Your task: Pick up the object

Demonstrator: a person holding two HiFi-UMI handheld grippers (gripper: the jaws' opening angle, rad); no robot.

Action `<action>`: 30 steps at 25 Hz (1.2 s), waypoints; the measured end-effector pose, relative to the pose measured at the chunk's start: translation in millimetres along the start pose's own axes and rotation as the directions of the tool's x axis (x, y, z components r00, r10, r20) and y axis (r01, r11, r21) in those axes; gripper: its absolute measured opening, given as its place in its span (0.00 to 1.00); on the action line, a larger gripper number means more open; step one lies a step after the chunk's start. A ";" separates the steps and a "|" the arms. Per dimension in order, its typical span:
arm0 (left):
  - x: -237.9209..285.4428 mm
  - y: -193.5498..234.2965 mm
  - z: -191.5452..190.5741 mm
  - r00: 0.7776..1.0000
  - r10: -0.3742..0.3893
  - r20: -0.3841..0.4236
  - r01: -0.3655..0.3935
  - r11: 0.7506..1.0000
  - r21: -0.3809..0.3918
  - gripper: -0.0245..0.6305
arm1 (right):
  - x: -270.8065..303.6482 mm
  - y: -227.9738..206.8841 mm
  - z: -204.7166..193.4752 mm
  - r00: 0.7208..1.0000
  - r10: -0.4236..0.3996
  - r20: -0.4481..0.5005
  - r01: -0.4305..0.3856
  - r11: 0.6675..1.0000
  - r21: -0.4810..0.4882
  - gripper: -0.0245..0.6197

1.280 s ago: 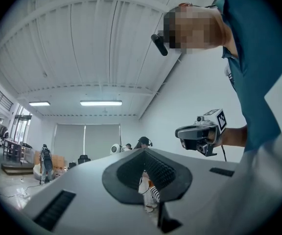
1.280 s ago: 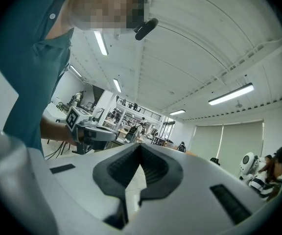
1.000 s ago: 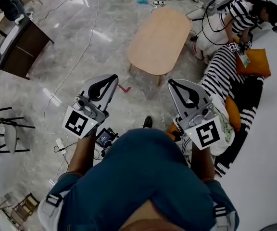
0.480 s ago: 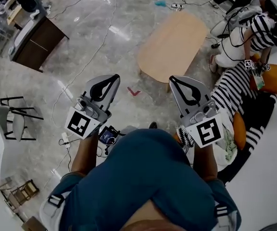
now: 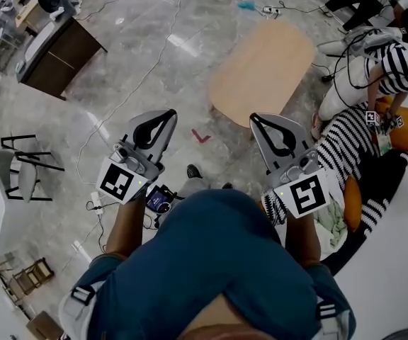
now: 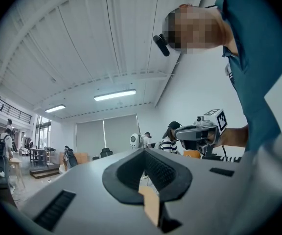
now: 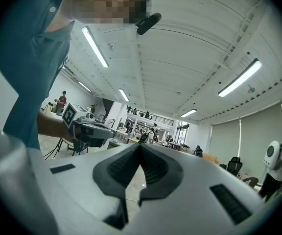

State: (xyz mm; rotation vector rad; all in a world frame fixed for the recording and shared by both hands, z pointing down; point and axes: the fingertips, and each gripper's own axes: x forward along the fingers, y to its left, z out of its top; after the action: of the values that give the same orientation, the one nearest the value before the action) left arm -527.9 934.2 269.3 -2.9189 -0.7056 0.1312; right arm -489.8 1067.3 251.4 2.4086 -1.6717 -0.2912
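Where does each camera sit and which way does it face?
Head view: on person's head, steeply down at grey marble floor and light wooden oval table; blue shirt, left gripper, right gripper show.
Left gripper view: on left gripper, along shut jaws, up at white ceiling; shirt at right.
Right gripper view: on right gripper, along shut jaws, up at ceiling; shirt at left.
Shared: each gripper view catches the other gripper.

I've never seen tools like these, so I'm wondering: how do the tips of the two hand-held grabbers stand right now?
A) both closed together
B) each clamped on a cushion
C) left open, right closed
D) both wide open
A: the left gripper and the right gripper each show their two tips meeting in their own views.
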 end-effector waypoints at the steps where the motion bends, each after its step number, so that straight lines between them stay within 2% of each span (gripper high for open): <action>1: -0.6 8.7 -0.6 1.000 0.003 0.002 -0.003 1.000 -0.001 0.04 | 7.9 -0.7 0.4 1.000 0.001 -0.002 -0.001 1.000 0.001 0.06; 6: -2.3 58.4 0.6 0.999 0.018 0.039 -0.018 1.000 -0.008 0.04 | 57.0 -6.6 4.2 1.000 0.012 -0.008 -0.013 1.000 -0.022 0.06; 11: -8.7 104.8 -10.7 0.999 0.024 0.044 -0.024 1.000 -0.003 0.04 | 106.0 -6.6 3.0 1.000 0.024 -0.005 -0.024 0.999 -0.040 0.06; 20: -24.6 177.5 -27.8 0.997 0.063 0.053 -0.061 0.997 -0.040 0.04 | 185.8 2.1 -5.5 0.997 0.071 -0.022 -0.072 0.997 -0.032 0.06; 26: 0.8 209.1 -42.0 0.995 0.103 0.014 -0.102 0.994 -0.048 0.04 | 218.3 -33.7 -19.6 0.994 0.110 -0.009 -0.110 0.994 -0.017 0.06; 30: 41.4 239.5 -54.1 0.988 0.153 -0.001 -0.153 0.988 -0.034 0.04 | 250.8 -74.8 -49.3 0.987 0.159 0.021 -0.159 0.987 0.021 0.06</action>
State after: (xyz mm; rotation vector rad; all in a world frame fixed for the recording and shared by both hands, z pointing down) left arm -377.7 736.1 284.1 -3.0037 -0.4879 0.1387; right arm -323.1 860.0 266.1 2.2771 -1.8716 -0.2724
